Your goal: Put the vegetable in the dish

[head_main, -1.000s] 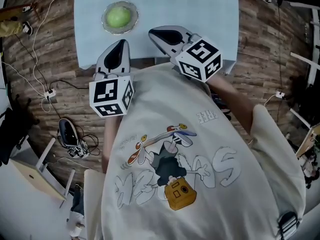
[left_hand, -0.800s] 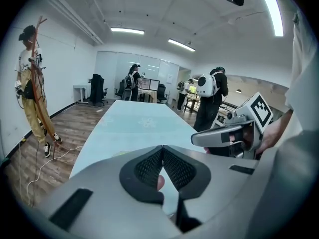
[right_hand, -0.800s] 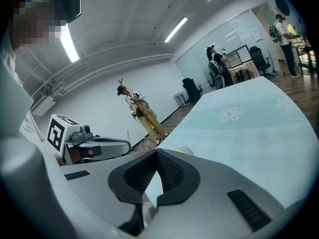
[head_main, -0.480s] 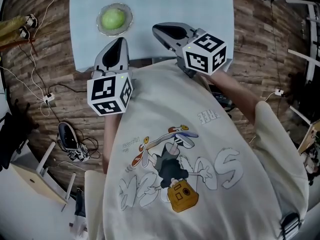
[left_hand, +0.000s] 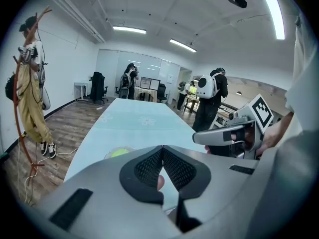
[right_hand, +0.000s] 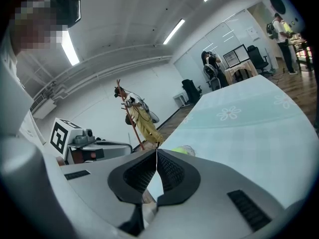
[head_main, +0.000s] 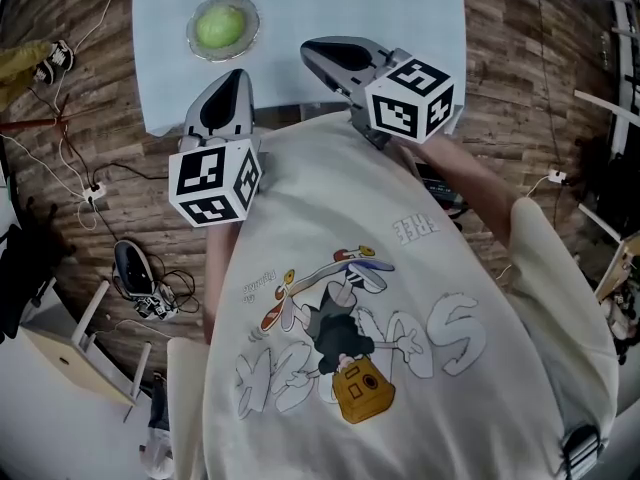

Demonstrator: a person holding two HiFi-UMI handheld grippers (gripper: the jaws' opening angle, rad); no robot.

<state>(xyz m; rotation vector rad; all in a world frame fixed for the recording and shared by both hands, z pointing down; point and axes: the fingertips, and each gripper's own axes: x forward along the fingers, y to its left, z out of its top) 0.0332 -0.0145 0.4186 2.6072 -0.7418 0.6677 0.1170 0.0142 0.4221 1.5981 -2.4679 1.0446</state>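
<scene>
1. Occupying the lower centre and right of the head view, the person's pale printed shirt (head_main: 380, 308) is the largest item in frame.
2. Wooden floor (head_main: 520, 98): it shows on both sides of the surface, and loose cables (head_main: 70, 158) trail across it at the left of the frame.
3. Surface (head_main: 330, 8): a pale blue top at the upper centre of the head view. In both gripper views it carries faint flower prints and stretches away from the camera.
4. Right gripper (head_main: 312, 50): upper centre of the head view, with its tips over the near part of the surface, to the right of the dish and apart from it. In the right gripper view its jaws are pressed together with nothing between them.
5. Left gripper (head_main: 232, 76): left of centre in the head view, with its tip at the near left edge of the surface, just below the dish in the frame and not touching it. In the left gripper view its jaws are pressed together and empty.
6. Dish (head_main: 194, 34): small, clear and round, it stands on the surface at the upper left of the head view, near the left edge.
7. Vegetable (head_main: 220, 26): green and rounded, it lies inside the dish, clear of both grippers.
</scene>
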